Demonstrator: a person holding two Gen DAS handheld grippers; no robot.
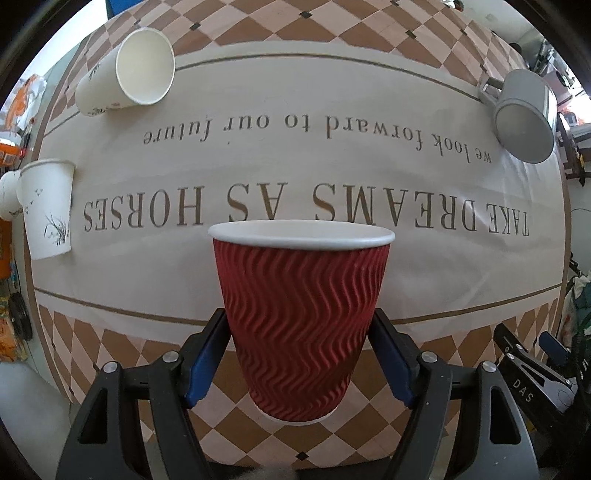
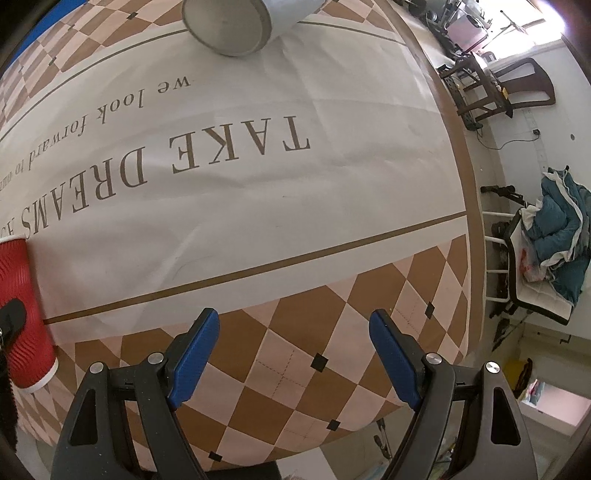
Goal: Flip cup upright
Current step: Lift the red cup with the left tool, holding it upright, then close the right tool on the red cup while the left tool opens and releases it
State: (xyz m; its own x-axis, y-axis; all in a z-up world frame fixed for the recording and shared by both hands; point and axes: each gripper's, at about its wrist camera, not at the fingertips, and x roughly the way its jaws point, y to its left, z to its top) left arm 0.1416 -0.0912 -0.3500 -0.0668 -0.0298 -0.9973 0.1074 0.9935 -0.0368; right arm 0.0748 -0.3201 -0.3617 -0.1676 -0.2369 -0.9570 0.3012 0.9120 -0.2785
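A red ribbed paper cup [image 1: 301, 325] with a white rim stands upright, mouth up, between the blue pads of my left gripper [image 1: 299, 354], which is shut on its lower half. Its base is at or just above the tablecloth; I cannot tell which. The same cup shows at the left edge of the right wrist view [image 2: 22, 310]. My right gripper [image 2: 295, 354] is open and empty over the checkered border of the tablecloth [image 2: 295, 206], to the right of the cup.
A white paper cup [image 1: 129, 70] lies on its side at the far left. Another white cup [image 1: 46, 208] is at the left edge. A grey mug [image 1: 524, 114] lies on its side at the far right, also in the right wrist view [image 2: 236, 22]. Chairs [image 2: 532, 266] stand beyond the table's right edge.
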